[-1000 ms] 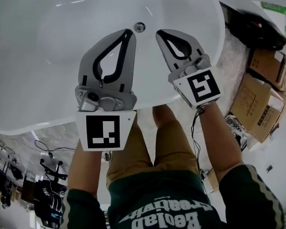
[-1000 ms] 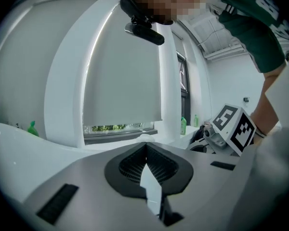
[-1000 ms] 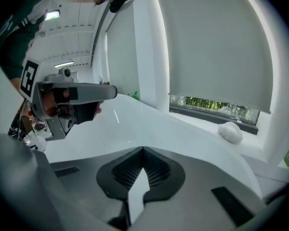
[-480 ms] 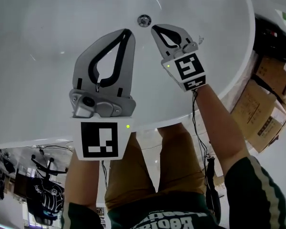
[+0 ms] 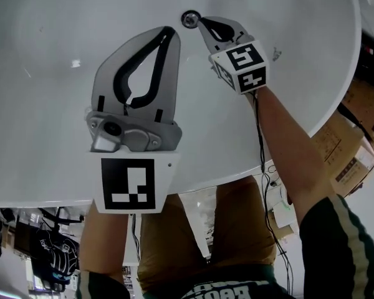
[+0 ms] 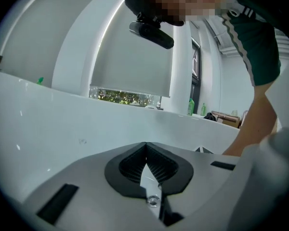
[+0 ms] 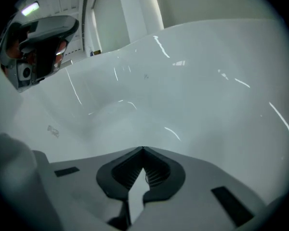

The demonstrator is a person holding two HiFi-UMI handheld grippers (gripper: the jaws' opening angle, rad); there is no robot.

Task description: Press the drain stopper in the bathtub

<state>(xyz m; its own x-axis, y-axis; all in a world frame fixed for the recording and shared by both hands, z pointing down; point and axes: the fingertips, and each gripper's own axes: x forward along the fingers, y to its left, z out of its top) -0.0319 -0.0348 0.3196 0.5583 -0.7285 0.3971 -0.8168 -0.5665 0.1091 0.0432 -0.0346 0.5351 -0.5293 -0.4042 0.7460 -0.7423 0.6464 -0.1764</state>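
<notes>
The round chrome drain stopper (image 5: 189, 18) sits in the floor of the white bathtub (image 5: 50, 73), at the top of the head view. My right gripper (image 5: 201, 21) is shut with nothing in it, and its tip lies right beside the stopper's right edge; whether it touches I cannot tell. In the right gripper view the closed jaws (image 7: 143, 149) point at the bare tub wall, and the stopper is hidden under them. My left gripper (image 5: 169, 31) is also shut and empty. It hangs over the tub floor just left of and below the stopper, tips together (image 6: 145, 144).
The tub's rim (image 5: 299, 139) curves between the person's legs and the grippers. Cardboard boxes (image 5: 361, 142) stand on the floor at the right, cables (image 5: 265, 167) hang by the right arm, and dark equipment (image 5: 56, 260) sits lower left.
Both grippers have sunk into the tub. The right gripper went farther, from short of the stopper to right beside it. Both stayed shut.
</notes>
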